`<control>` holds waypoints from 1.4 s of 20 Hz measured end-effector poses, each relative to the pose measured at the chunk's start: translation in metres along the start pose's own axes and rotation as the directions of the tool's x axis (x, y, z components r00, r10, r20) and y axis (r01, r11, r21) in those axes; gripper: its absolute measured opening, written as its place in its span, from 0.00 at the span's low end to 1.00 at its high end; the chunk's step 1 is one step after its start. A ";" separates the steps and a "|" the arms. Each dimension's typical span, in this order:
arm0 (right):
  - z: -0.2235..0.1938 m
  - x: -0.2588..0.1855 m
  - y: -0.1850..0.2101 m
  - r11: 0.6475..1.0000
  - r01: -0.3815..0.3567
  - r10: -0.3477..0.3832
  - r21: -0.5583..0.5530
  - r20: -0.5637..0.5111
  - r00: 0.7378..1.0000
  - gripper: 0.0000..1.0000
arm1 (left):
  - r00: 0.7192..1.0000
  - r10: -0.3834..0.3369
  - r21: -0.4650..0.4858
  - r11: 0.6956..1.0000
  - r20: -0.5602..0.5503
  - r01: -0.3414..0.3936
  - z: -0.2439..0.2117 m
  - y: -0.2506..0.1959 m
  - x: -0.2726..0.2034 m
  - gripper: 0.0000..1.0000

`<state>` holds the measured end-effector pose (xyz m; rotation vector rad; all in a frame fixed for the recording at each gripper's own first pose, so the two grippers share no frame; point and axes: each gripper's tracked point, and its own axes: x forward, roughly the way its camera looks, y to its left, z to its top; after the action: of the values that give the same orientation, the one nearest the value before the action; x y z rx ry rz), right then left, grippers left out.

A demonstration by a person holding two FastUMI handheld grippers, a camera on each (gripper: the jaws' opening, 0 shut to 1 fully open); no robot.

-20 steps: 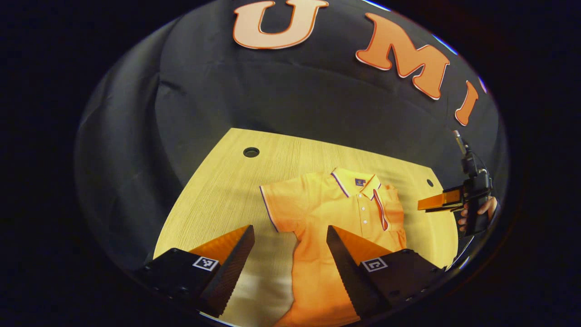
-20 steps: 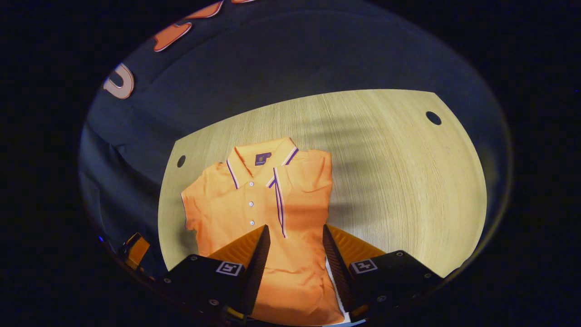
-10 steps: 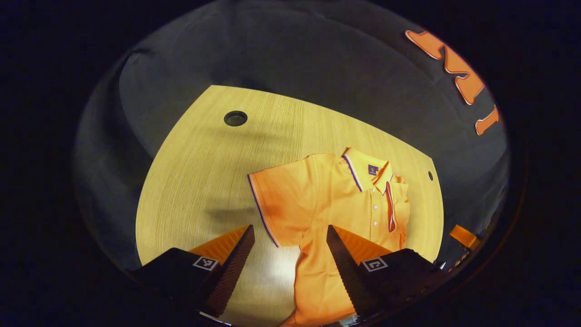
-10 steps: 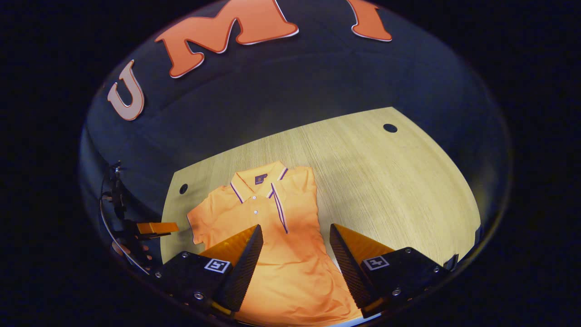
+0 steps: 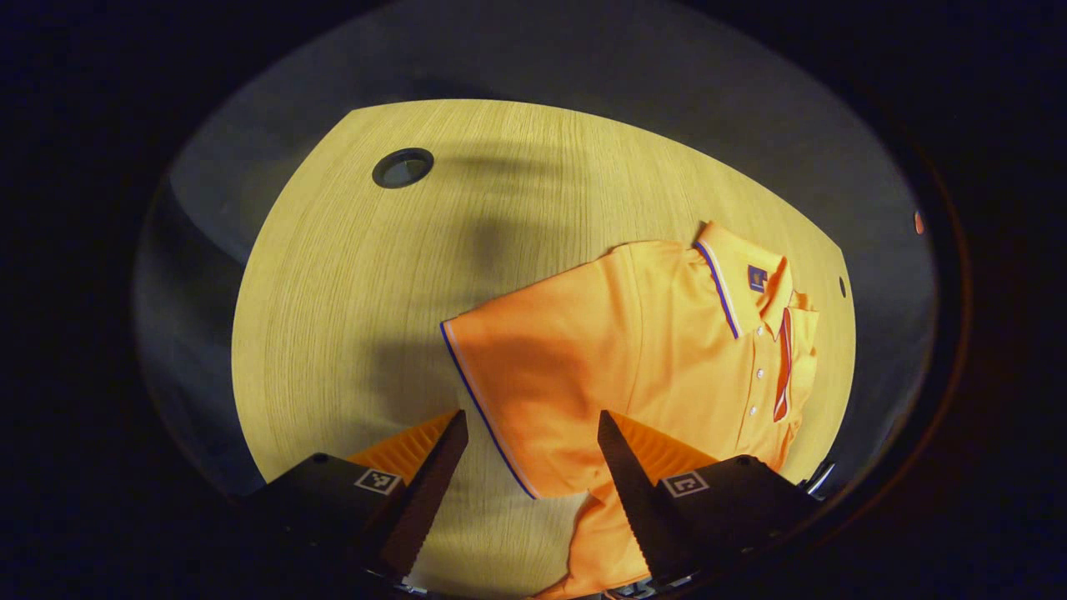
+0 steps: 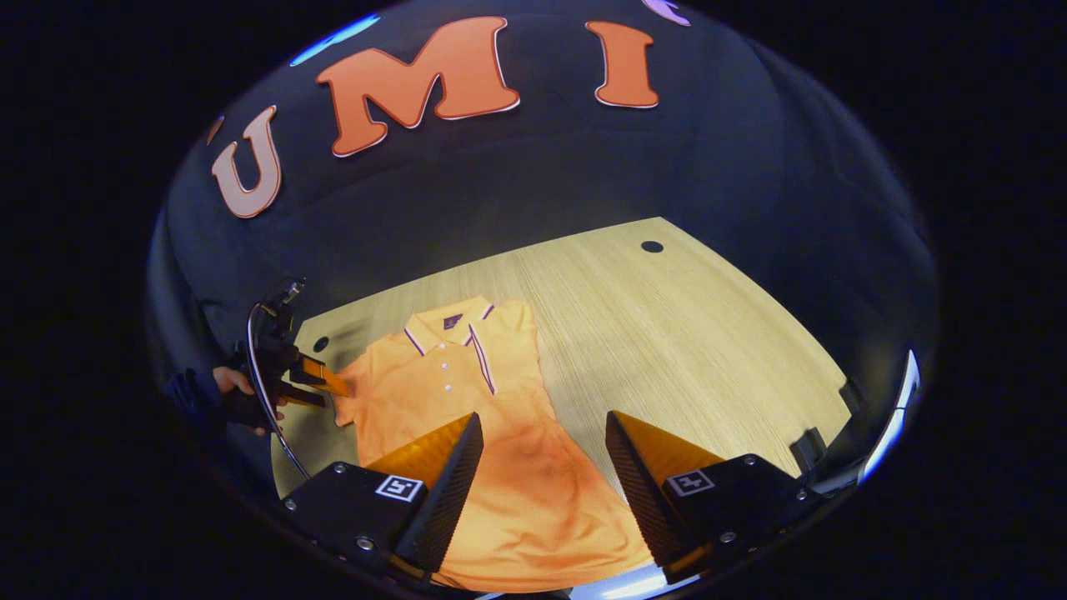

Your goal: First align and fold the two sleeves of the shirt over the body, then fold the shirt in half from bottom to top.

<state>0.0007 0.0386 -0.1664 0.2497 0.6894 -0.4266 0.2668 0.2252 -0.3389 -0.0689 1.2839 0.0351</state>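
Orange piqué cloth shows between the spread fingers of the left gripper (image 5: 527, 467), which hovers over the trimmed hem of the polo shirt's (image 5: 667, 367) flat-lying sleeve (image 5: 533, 375) and grips nothing; in the right gripper view that gripper (image 6: 321, 379) sits just at the sleeve's outer edge, a hand (image 6: 237, 387) behind it. Out past it, the shirt lies collar-up on the wooden table (image 5: 350, 292), buttons showing. Its other sleeve seems already turned in, since that side runs as a straight edge (image 6: 533, 367) (the fold itself is hard to make out). The right gripper (image 6: 540, 467) hangs open above the lower body of the shirt, apart from the cloth.

Judging by this, the second sleeve fold is the step in hand. Next the left gripper needs to drop onto the hem, pinch it, and carry it across the placket so it lines up with the folded side; the bottom-to-top fold is not yet begun.
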 end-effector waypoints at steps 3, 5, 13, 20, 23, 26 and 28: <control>-0.011 -0.015 -0.017 1.000 0.029 -0.029 0.002 0.018 0.999 0.90 | 0.999 0.034 -0.014 0.999 0.004 -0.034 0.007 0.001 0.010 0.97; -0.020 -0.024 -0.031 0.998 0.049 -0.050 0.024 0.014 0.999 0.90 | 0.998 0.064 -0.039 0.997 0.017 -0.063 0.010 0.005 0.011 0.95; -0.015 -0.051 -0.061 0.992 0.106 -0.111 0.070 0.072 0.991 0.90 | 0.998 0.069 0.088 0.994 0.007 -0.070 0.012 -0.001 0.015 0.09; -0.022 -0.052 -0.064 0.992 0.098 -0.104 0.077 0.067 0.992 0.91 | 0.993 0.040 0.205 0.977 0.107 -0.062 0.032 -0.024 -0.020 0.10; -0.017 -0.055 -0.066 0.992 0.102 -0.109 0.080 0.079 0.991 0.91 | 0.991 0.018 0.267 0.962 0.130 -0.052 0.038 -0.051 -0.032 0.09; -0.015 -0.058 -0.068 0.991 0.106 -0.113 0.083 0.082 0.990 0.90 | 0.991 -0.004 0.334 0.942 0.131 -0.041 0.041 -0.083 -0.038 0.09; -0.018 -0.058 -0.070 0.990 0.109 -0.116 0.093 0.076 0.990 0.90 | 0.990 -0.023 0.367 0.930 0.141 -0.030 0.043 -0.107 -0.038 0.09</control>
<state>-0.0817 0.0007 -0.1474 0.2768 0.6076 -0.5732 0.3044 0.1216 -0.2868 0.2556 1.1280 -0.1958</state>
